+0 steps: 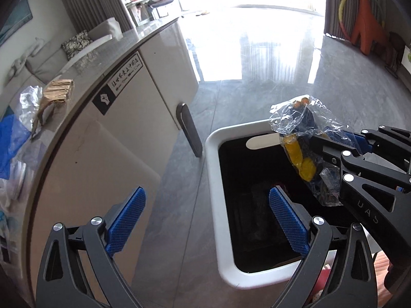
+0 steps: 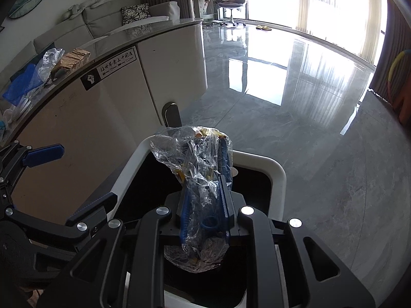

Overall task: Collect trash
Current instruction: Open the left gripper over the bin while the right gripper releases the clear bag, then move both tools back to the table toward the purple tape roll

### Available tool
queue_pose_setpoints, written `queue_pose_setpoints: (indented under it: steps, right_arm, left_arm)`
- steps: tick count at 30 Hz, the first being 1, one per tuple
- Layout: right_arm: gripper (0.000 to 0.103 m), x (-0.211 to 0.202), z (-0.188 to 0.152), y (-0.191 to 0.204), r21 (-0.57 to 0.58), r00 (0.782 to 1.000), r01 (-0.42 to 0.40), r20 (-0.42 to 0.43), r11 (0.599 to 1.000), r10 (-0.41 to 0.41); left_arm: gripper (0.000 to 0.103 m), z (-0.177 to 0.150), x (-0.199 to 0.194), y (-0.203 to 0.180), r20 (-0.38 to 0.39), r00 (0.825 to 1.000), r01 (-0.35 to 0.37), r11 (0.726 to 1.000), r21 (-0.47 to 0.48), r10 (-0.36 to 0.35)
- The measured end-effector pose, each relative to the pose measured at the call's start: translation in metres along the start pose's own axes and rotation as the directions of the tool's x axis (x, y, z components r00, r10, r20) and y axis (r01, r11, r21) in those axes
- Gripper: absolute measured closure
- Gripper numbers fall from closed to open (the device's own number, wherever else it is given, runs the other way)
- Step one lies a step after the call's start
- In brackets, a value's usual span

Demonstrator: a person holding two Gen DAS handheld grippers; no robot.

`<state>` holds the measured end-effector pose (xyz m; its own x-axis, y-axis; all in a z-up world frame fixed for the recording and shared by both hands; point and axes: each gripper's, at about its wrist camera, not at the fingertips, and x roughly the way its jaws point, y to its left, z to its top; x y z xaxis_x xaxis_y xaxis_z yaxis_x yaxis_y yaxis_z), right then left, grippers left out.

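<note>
A white trash bin [image 1: 213, 169] with a black inside stands on the floor beside the counter; it also shows in the right wrist view [image 2: 277, 174]. My right gripper [image 2: 205, 179] is shut on a crumpled clear plastic wrapper [image 2: 195, 159] with yellow and blue parts, held above the bin's opening. In the left wrist view the wrapper [image 1: 300, 131] hangs over the bin's far right side. My left gripper [image 1: 205, 220] is open and empty, above the bin's left rim. More trash lies on the counter: a brown cardboard piece [image 1: 57, 92], clear plastic [image 1: 29, 102] and blue plastic [image 1: 10, 138].
The curved counter cabinet [image 1: 115, 141] stands close on the left with a dark handle [image 1: 188, 128]. Glossy grey floor [image 2: 308, 128] stretches ahead and right. A sofa [image 2: 102, 23] is behind the counter, an orange toy [image 1: 367, 30] at far right.
</note>
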<state>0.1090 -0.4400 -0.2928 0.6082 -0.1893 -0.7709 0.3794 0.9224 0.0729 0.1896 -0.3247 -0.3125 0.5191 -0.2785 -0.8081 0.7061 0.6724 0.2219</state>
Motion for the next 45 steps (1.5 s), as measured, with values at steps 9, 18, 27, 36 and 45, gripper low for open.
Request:
queue_pose_setpoints:
  steps: [9,18,27,36,45]
  right_arm:
    - [0.081,0.036,-0.01,0.013,-0.022,0.995,-0.008,-0.095,1.0,0.006]
    - [0.078,0.06,-0.022,0.026,-0.064,0.984,-0.004,-0.175,0.998,-0.007]
    - [0.004,0.049,-0.022,0.034,-0.095,0.993,-0.006,-0.121,0.995,-0.006]
    - [0.004,0.014,0.001,0.032,-0.04,1.0,0.0,0.011,0.999,0.001]
    - [0.004,-0.055,0.038,0.052,-0.055,0.974,-0.023,0.225,0.998,0.035]
  left_arm:
    - [0.006,0.004,-0.017,0.031,0.014,1.0,-0.015,0.997,-0.079,0.017]
    - [0.006,0.001,-0.017,0.027,0.023,1.0,-0.013,0.998,-0.067,0.014]
    - [0.006,0.001,-0.015,0.029,0.023,1.0,-0.001,0.997,-0.081,0.003]
    - [0.006,0.003,-0.027,0.036,0.056,0.998,-0.014,0.995,-0.095,0.019]
    - [0.006,0.01,-0.079,0.089,0.165,0.983,-0.036,0.968,-0.247,0.079]
